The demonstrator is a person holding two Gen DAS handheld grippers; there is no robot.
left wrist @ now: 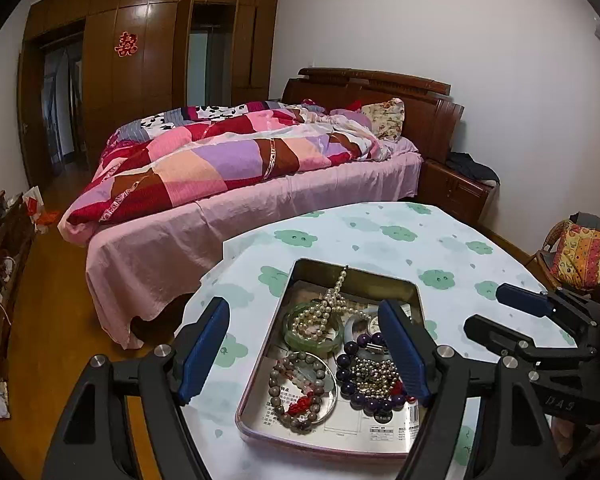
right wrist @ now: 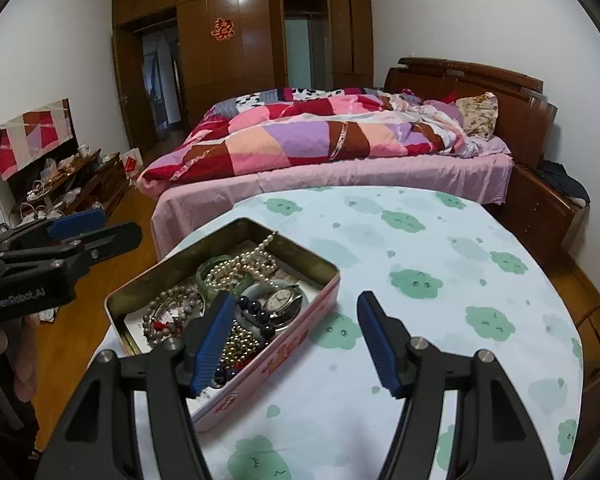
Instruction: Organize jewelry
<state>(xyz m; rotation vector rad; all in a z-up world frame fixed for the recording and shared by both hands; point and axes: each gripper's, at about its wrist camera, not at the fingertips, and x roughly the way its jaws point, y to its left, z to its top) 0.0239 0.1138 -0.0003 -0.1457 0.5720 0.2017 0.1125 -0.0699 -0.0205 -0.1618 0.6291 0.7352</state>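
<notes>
All jewelry sits piled in the open tin (left wrist: 288,424) on the table (left wrist: 440,248), left gripper (left wrist: 312,354) and right gripper (right wrist: 296,344) both spread wide holding nothing; pearl strand (left wrist: 332,304) is tangled, so pinch one piece cleanly

Home bedroom: quilted bed (left wrist: 236,168), wooden wardrobe (left wrist: 148,48).

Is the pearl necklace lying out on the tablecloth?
No, the pearl necklace lies inside the open tin, draped over a green bangle.
</notes>
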